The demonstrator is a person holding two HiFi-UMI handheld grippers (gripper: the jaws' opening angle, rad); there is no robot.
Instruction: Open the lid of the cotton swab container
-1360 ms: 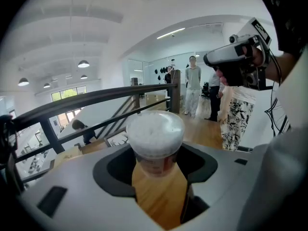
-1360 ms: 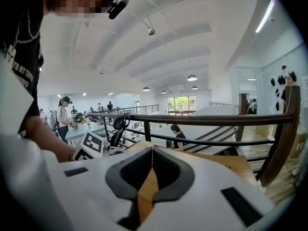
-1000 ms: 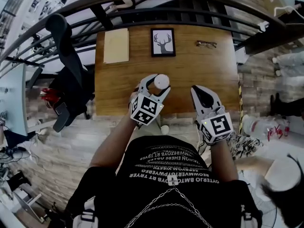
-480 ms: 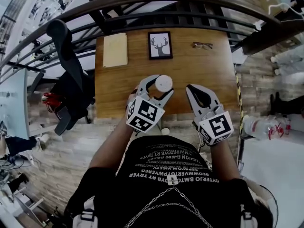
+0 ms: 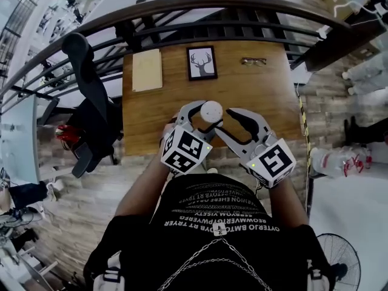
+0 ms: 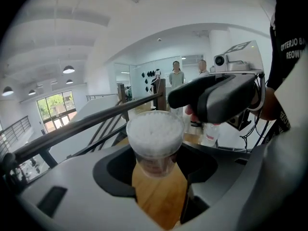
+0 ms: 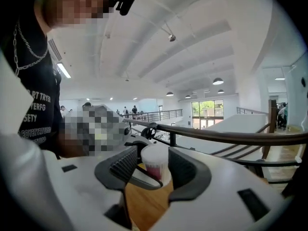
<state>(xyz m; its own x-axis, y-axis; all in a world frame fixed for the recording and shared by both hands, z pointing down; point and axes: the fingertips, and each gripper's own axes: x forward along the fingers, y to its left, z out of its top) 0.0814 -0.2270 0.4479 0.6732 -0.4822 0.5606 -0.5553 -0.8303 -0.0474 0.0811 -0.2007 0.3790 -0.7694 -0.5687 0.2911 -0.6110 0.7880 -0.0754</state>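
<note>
The cotton swab container (image 5: 211,110) is a clear round tub with a white lid, full of white swab heads (image 6: 155,131). My left gripper (image 5: 205,115) is shut on its body and holds it upright over the near edge of the wooden table (image 5: 145,117). My right gripper (image 5: 225,123) has come in from the right, its jaws opening. In the right gripper view the container's top (image 7: 155,159) stands between the two ribbed pads (image 7: 124,163) without touching them. One dark jaw of the right gripper (image 6: 211,96) hangs just above and right of the lid.
On the far half of the table lie a framed deer picture (image 5: 201,62), a beige pad (image 5: 147,70) and a pair of glasses (image 5: 253,61). A dark railing (image 5: 182,8) runs behind the table. A black chair (image 5: 85,65) stands to the left.
The right gripper has swung left up to the container and its jaws have parted. The left gripper still holds the container, shifted slightly right.
</note>
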